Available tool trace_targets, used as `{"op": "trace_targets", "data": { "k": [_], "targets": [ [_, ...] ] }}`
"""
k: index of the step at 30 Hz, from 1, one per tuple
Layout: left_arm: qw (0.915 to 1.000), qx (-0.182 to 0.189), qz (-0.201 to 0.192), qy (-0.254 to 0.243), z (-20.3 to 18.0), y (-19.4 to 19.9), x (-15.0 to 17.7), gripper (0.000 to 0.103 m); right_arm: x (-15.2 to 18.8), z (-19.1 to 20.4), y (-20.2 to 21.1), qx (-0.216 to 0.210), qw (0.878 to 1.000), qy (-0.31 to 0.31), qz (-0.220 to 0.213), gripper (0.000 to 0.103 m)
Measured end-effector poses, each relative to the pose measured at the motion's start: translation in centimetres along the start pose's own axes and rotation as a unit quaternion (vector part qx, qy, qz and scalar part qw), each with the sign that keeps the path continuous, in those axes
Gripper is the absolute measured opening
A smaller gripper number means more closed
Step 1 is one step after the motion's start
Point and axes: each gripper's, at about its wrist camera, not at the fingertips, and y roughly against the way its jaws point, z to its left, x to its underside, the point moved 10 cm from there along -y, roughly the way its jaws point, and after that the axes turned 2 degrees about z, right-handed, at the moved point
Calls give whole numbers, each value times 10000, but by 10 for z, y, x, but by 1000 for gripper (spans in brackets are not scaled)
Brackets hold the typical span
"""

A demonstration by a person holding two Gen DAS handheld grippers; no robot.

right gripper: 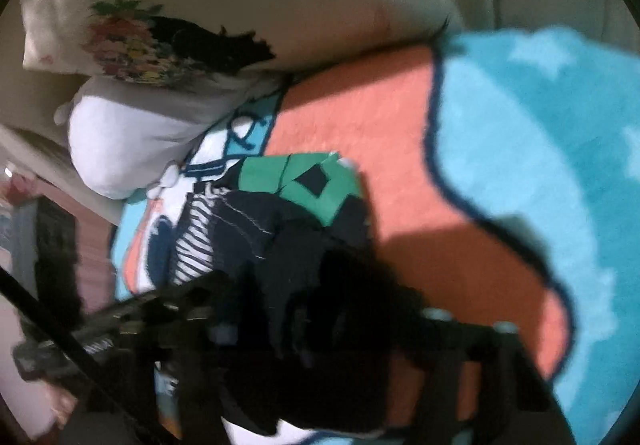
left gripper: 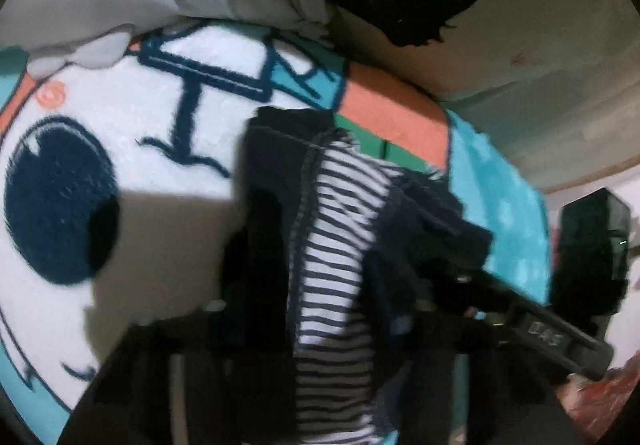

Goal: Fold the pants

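Basically, dark pants [left gripper: 276, 181] with striped lining lay bunched on a cartoon-print blanket [left gripper: 140, 149] (bed, pillows behind). Left gripper [left gripper: 332, 285] and right gripper [right gripper: 320, 309] jaws both pinched the pants fabric; frames blurred.

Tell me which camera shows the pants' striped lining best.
The left wrist view: the striped lining runs down the frame's middle, wide and clear between dark fabric. The right wrist view shows only a small blurred patch at the pants' left edge.
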Motion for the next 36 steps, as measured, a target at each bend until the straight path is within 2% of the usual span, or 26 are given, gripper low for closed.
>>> {"op": "trace_targets", "data": {
  "k": [1, 3, 8, 12, 14, 17, 19, 20, 23, 26, 27, 29, 31, 33, 36],
  "targets": [
    [10000, -39, -34, -52, -4, 3, 0, 34, 0, 5, 2, -135, 9999, 7, 16, 41],
    [9996, -150, -98, -224, -13, 11, 1, 32, -1, 11, 9, -216, 9997, 85, -5, 36],
    [9989, -133, -266, -356, -31, 25, -12, 31, -14, 26, 28, -364, 9990, 125, -212, 35],
    [9993, -67, -248, -273, -30, 25, -24, 31, -24, 28, 31, -390, 9989, 77, -249, 35],
    [9992, -149, -213, -304, -25, 23, -28, 31, -27, 24, 27, -333, 9992, 44, -203, 35],
    [9976, -533, -77, -429, -13, 5, -28, 41, -24, 11, 10, -76, 9999, -2, -98, 36],
    [9955, -812, -54, -482, -5, -5, -27, 67, -22, -3, -1, 251, 9997, -21, -18, 45],
    [9950, -877, -72, -470, -3, -6, -27, 72, -21, -7, -3, 338, 9994, -48, 2, 52],
    [9971, -698, -42, -314, -2, 7, -27, 72, -22, -7, 11, 407, 9991, -73, -109, 60],
    [9951, -810, -398, -394, -4, 43, -27, 72, -30, 6, 53, 641, 9947, 237, -768, 60],
    [9939, -856, -560, -412, -5, 55, -26, 72, -32, 13, 65, 627, 9928, 340, -965, 59],
    [9937, -728, -762, -387, -8, 67, -23, 72, -30, 31, 83, 375, 9909, 463, -1206, 42],
    [9950, -565, -731, -381, -12, 59, -18, 72, -24, 40, 81, 143, 9920, 451, -1168, 31],
    [9957, -504, -604, -485, -14, 43, -12, 72, -15, 41, 62, -101, 9950, 310, -944, 28],
    [9951, -564, -412, -703, -14, 9, -2, 72, -5, 21, 25, 174, 9966, 169, -782, 27]
  ]
}}
